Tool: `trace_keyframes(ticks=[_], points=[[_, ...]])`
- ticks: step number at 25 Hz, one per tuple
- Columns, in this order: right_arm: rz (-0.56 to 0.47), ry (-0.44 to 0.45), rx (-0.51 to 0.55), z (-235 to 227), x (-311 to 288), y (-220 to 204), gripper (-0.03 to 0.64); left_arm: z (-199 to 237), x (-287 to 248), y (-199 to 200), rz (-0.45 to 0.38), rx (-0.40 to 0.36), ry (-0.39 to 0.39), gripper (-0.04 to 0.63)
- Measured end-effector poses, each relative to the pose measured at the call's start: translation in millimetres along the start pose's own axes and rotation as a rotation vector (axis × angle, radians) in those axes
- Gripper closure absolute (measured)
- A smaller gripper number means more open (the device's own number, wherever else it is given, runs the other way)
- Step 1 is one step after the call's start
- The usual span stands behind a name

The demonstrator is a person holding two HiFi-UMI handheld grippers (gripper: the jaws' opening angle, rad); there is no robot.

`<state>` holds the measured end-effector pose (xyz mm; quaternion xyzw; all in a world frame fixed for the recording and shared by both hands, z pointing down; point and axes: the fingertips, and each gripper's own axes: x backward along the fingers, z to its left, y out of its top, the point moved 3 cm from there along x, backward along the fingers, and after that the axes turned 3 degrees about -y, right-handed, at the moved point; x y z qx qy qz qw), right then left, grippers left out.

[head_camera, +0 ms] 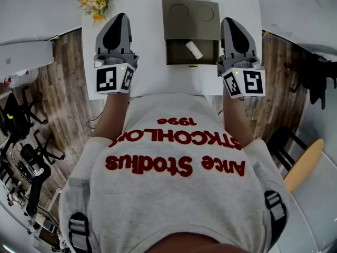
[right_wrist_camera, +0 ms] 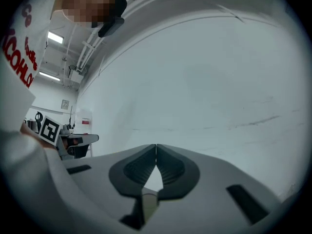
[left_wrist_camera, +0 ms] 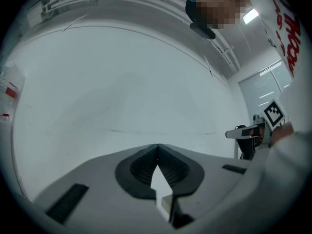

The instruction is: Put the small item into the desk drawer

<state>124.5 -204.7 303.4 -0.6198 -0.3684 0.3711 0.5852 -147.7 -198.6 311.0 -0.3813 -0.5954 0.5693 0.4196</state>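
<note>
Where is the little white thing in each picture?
Head view: the small item lies in the open drawer, top middle.
Left gripper view: not in it.
Right gripper view: not in it.
Shared landmark: the red-lettered shirt, in all three.

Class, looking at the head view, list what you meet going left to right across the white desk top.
Small bunch of yellow and orange flowers → left gripper, jaws shut → olive-brown desk drawer unit, its drawer open with a small white roll inside → right gripper, jaws shut.
</note>
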Motion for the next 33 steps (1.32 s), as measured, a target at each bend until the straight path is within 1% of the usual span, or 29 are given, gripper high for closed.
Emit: trace_keyframes(ticks=[6, 13, 23, 33], points=[[-0.063, -0.020, -0.015, -0.8, 7.1, 16.7, 0.611, 3.9, 12.1, 5.0, -0.020, -0.025, 0.019, 0.588], [-0.096, -0.037, -0.012, 5.1, 17.9, 28.8, 0.612, 8.8, 27.6, 18.3, -0.047, -0.039, 0.039, 0.589], [-0.095, -0.054, -0.004, 6.8, 20.7, 30.3, 0.612, 9.6, 32.6, 24.4, -0.064, -0.032, 0.038, 0.588], [-0.088, -0.069, 0.004, 4.7, 26.1, 30.1, 0.612, 1.0, 33.6, 26.7, -0.075, -0.026, 0.027, 0.589]])
